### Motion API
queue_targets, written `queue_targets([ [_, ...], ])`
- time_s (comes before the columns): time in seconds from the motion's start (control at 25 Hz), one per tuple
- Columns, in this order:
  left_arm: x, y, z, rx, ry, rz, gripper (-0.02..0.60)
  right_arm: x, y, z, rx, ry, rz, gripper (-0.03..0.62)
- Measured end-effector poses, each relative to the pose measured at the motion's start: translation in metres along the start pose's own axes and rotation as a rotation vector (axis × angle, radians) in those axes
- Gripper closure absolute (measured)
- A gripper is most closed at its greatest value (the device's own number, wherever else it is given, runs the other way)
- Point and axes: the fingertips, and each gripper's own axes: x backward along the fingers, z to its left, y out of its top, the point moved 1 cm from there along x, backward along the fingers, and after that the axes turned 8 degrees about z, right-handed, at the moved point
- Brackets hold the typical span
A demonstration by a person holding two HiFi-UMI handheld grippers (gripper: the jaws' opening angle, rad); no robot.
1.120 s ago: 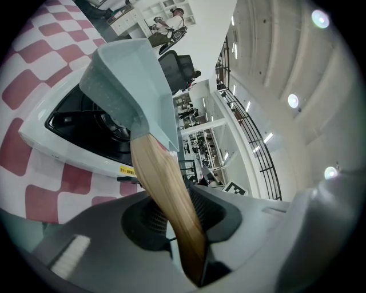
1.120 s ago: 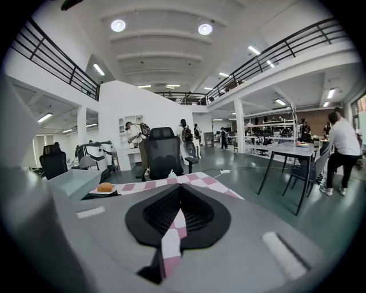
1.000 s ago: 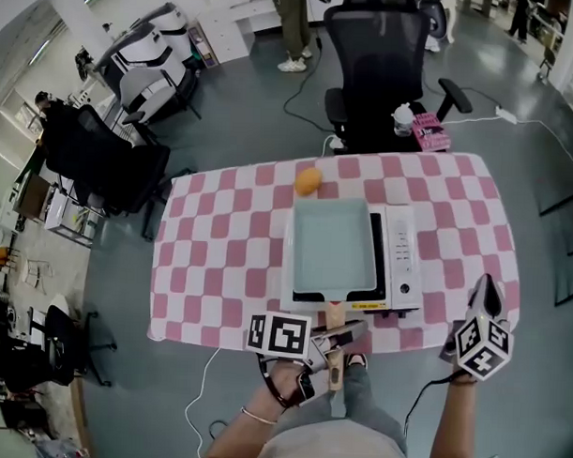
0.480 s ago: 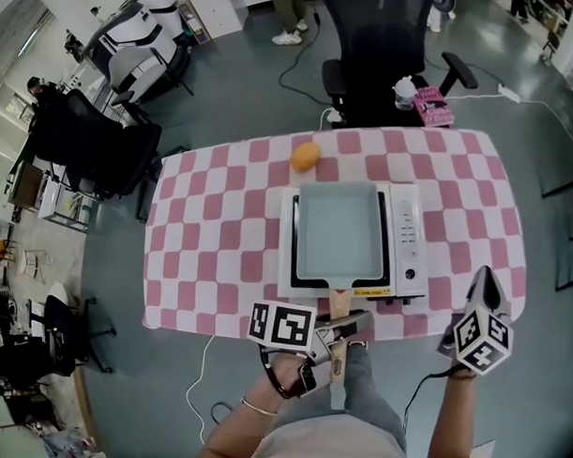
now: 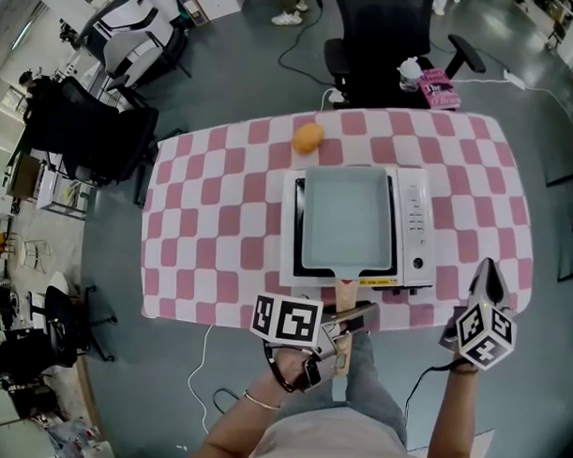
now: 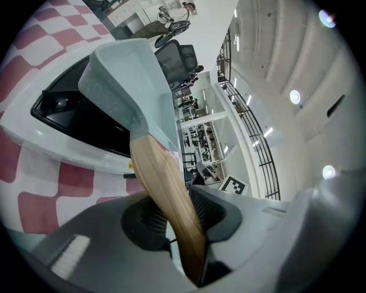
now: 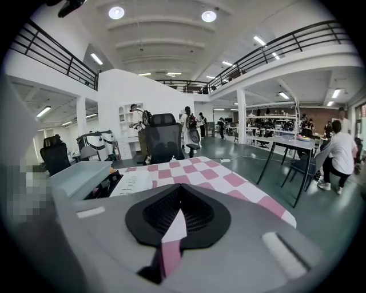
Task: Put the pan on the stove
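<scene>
A pale blue square pan (image 5: 348, 221) lies flat on the black top of a white single-burner stove (image 5: 415, 233) in the middle of the checked table. Its wooden handle (image 5: 345, 293) sticks out over the table's front edge. My left gripper (image 5: 354, 320) is shut on that handle; in the left gripper view the handle (image 6: 166, 189) runs up between the pads to the pan (image 6: 123, 80). My right gripper (image 5: 489, 273) hovers at the table's front right corner, shut and empty. In the right gripper view the pan (image 7: 80, 174) lies to the left of that gripper (image 7: 174, 214).
An orange (image 5: 308, 137) sits on the pink-and-white cloth (image 5: 212, 221) behind the stove's left corner. A black office chair (image 5: 378, 39) stands beyond the far edge with a pink box (image 5: 440, 88) beside it. The stove's control panel (image 5: 418, 223) faces right.
The pan stays on the stove with my left gripper on its handle. Both grippers keep their places by the table; only the head view has shifted a little.
</scene>
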Motion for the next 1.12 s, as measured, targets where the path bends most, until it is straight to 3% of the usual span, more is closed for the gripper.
queue_targets([
  [1.12, -0.004, -0.003, 0.013, 0.003, -0.029, -0.022, 0.495, -0.011, -0.021, 0.015, 0.019, 0.000, 0.054, 0.585],
])
